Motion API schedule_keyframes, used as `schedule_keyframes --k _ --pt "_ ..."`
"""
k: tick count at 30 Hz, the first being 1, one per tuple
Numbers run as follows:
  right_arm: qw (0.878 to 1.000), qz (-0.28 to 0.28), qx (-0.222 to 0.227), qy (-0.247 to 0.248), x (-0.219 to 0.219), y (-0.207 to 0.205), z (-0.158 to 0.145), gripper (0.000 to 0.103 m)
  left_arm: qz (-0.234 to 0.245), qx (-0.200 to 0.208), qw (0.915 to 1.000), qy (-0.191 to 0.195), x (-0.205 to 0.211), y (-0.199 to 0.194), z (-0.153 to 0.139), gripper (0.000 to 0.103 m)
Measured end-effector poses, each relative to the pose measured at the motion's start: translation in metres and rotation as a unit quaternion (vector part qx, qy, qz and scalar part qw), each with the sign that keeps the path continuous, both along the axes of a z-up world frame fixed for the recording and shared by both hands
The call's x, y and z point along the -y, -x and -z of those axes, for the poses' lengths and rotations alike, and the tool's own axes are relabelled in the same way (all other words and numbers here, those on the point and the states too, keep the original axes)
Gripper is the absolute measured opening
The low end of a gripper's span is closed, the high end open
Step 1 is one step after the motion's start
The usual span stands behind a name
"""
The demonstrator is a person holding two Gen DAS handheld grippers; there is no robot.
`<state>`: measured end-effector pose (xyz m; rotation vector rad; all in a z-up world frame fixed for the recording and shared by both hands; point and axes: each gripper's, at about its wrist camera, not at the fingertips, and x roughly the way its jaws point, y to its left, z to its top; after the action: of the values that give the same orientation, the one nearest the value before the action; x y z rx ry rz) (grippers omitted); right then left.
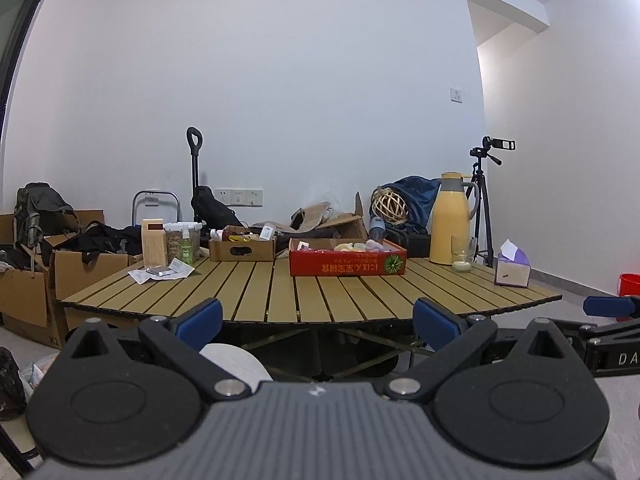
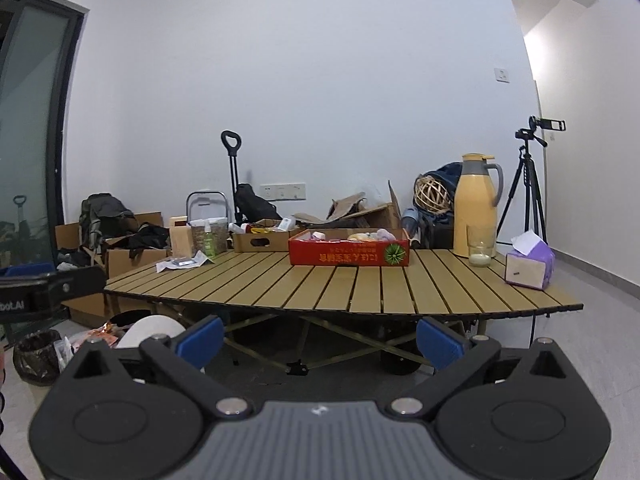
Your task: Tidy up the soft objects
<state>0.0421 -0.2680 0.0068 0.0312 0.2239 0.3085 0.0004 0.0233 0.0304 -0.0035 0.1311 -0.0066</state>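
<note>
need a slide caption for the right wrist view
Open right gripper held short of a slatted folding table, facing a red box of soft toys, a yellow thermos and a tissue box.

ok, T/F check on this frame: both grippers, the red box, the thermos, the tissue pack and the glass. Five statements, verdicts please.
1. The left gripper and right gripper are both open and hold nothing. True.
2. The red cardboard box on the slatted wooden table is empty. False: pale soft items lie inside.
3. The yellow thermos jug lies on its side. False: it stands upright.
4. The purple tissue pack sits near the table's right edge. True.
5. The clear glass stands left of the box. False: it is to its right, in front of the jug.
</note>
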Motion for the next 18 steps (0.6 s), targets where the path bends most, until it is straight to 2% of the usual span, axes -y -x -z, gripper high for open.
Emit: schedule_keyframes --k 18 --pt "1.000 -0.005 0.000 -0.001 -0.0009 -0.0073 0.0001 0.103 -0.004 0.005 1.0000 0.002 -0.0002 -0.0014 -0.0009 0.103"
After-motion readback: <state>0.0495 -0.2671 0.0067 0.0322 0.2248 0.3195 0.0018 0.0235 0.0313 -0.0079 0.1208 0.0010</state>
